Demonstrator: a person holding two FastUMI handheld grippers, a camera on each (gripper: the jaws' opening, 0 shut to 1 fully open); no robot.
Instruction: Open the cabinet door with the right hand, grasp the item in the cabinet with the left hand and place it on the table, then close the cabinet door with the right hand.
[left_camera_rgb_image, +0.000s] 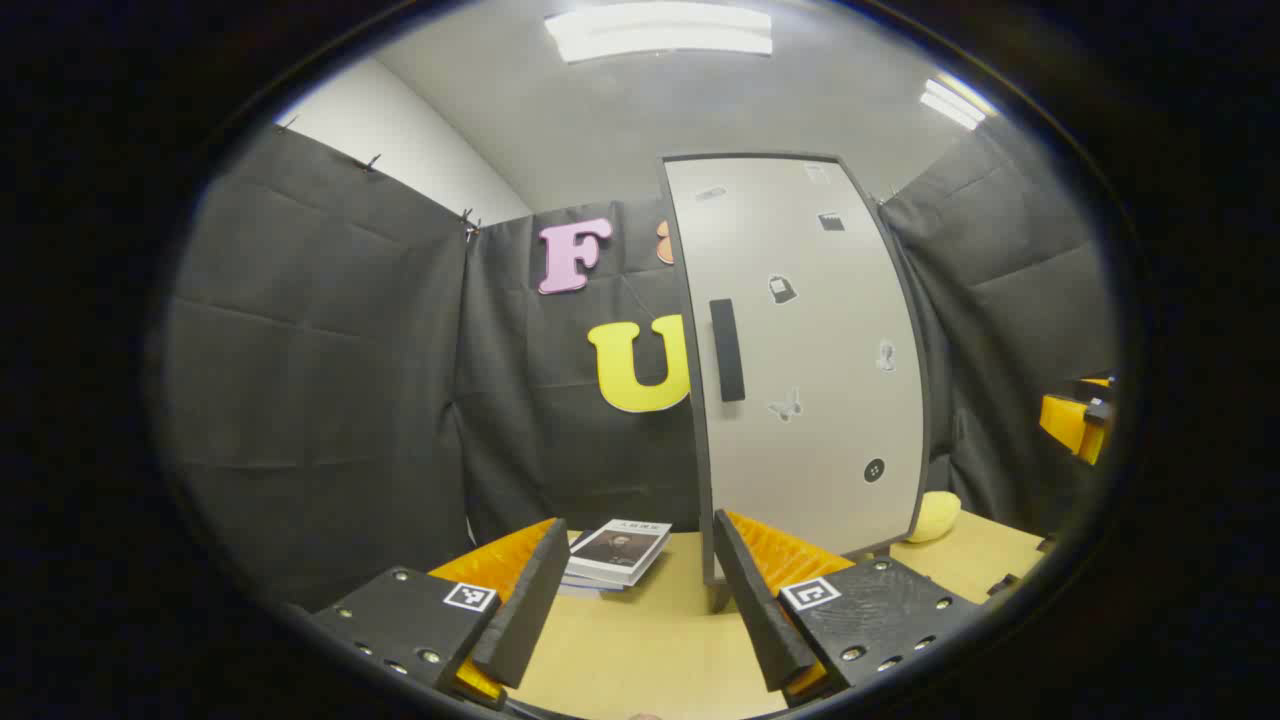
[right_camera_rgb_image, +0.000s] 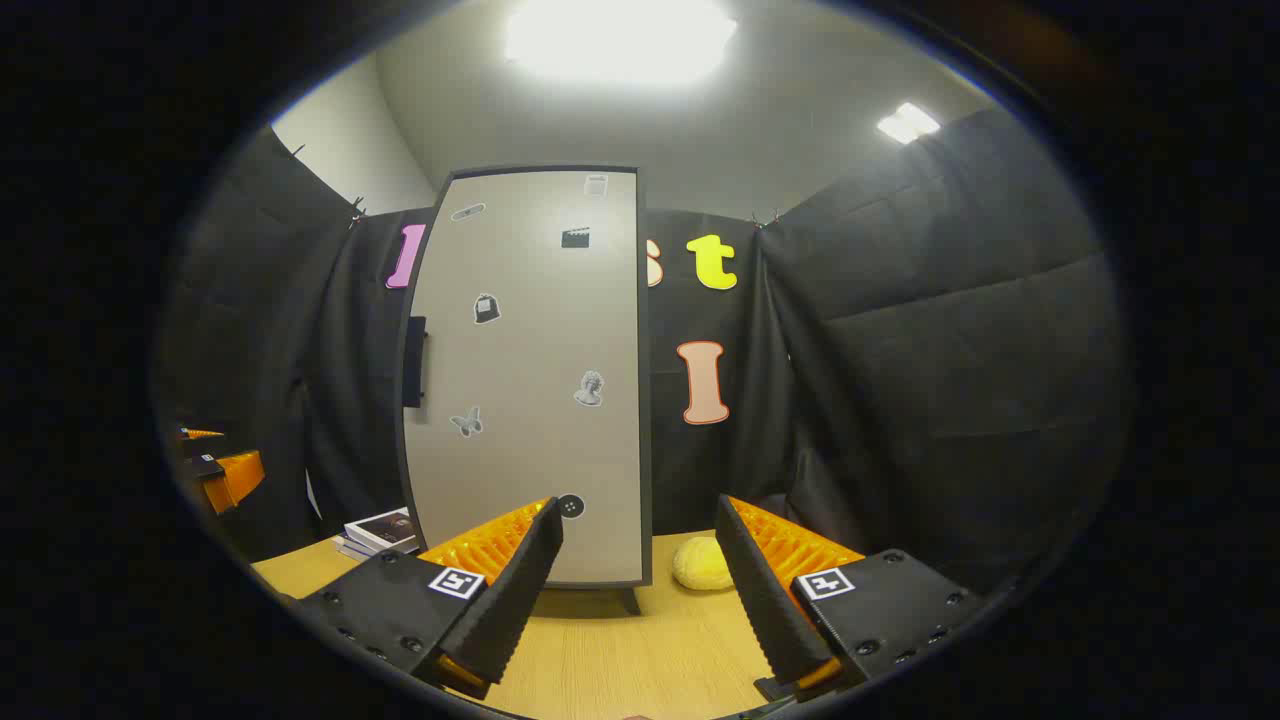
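A tall cabinet stands on the wooden table with its grey door (left_camera_rgb_image: 800, 340) shut, so whatever is inside is hidden. The door carries small stickers and a black vertical handle (left_camera_rgb_image: 727, 350) at its left edge. My left gripper (left_camera_rgb_image: 638, 530) is open and empty, low over the table a short way in front of the door. In the right gripper view the same door (right_camera_rgb_image: 530, 380) fills the middle left, its handle (right_camera_rgb_image: 414, 362) seen edge-on. My right gripper (right_camera_rgb_image: 638, 505) is also open and empty, facing the door's right lower corner and apart from it.
A small stack of books (left_camera_rgb_image: 615, 550) lies on the table (left_camera_rgb_image: 640, 650) left of the cabinet. A yellow soft lump (right_camera_rgb_image: 703, 563) rests right of the cabinet's foot. The other gripper shows at the far right (left_camera_rgb_image: 1075, 420) and far left (right_camera_rgb_image: 220, 470). Black cloth walls enclose the booth.
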